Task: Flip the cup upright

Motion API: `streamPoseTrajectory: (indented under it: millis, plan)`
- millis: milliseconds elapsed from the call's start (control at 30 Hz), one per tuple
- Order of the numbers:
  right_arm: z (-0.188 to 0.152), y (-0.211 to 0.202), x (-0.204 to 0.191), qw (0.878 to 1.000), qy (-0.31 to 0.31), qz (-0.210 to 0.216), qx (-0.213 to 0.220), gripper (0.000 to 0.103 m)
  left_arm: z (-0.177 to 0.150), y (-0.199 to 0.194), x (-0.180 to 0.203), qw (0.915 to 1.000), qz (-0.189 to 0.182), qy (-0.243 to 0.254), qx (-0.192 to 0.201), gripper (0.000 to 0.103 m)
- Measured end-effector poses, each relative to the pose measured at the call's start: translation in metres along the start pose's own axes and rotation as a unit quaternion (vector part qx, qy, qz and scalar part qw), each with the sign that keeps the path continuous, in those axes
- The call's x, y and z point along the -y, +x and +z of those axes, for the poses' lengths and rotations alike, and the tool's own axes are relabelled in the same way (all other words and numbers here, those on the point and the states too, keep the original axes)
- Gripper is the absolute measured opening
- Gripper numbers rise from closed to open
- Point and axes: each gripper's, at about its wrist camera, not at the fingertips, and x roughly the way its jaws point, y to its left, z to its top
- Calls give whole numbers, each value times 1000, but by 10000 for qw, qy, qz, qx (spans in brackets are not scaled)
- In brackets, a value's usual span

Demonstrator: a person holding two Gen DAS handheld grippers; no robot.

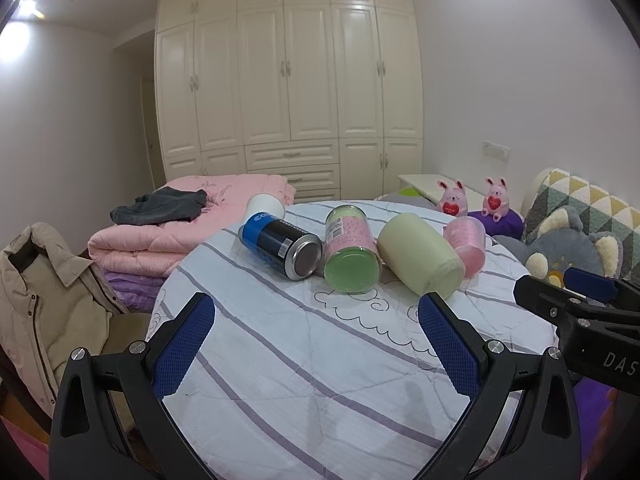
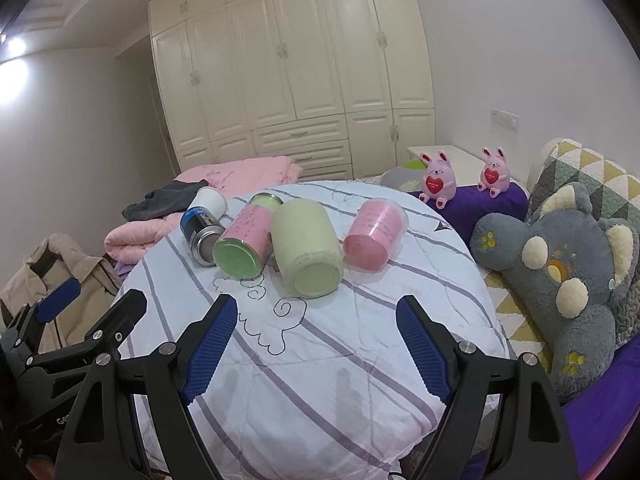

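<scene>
Several cups lie on their sides in a row on a round table with a striped quilted cover [image 1: 280,360] [image 2: 320,360]: a white paper cup [image 1: 264,205] [image 2: 210,200], a blue and black can-shaped cup [image 1: 280,245] [image 2: 200,232], a green cup with a pink label [image 1: 350,248] [image 2: 244,242], a pale yellow-green cup [image 1: 418,256] [image 2: 306,246] and a pink cup [image 1: 468,242] [image 2: 376,232]. My left gripper [image 1: 316,320] is open and empty, short of the row. My right gripper [image 2: 316,320] is open and empty, just short of the pale cup; it also shows in the left wrist view [image 1: 560,292].
A folded pink quilt [image 1: 160,236] with dark clothing lies behind the table at left. A beige jacket [image 1: 44,300] hangs on a chair at left. A grey plush toy [image 2: 560,272] and two pink bunny figures [image 2: 438,178] sit at right. A white wardrobe [image 1: 288,80] fills the back wall.
</scene>
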Motion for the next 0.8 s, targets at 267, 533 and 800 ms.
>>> streamPoseTrajectory:
  millis: [267,533,800]
  plan:
    - [0,1,1,10000,7,-5,-24,83,1,1,0,10000,-13,-40,-7,103]
    - [-1,4,-1,9999,-21,9,-103,83,1,1,0,10000,11,21,-66,103]
    - [8,7,-2,9997,-86,-9,-236,83,11,9,2,9997,13,21,-226,103]
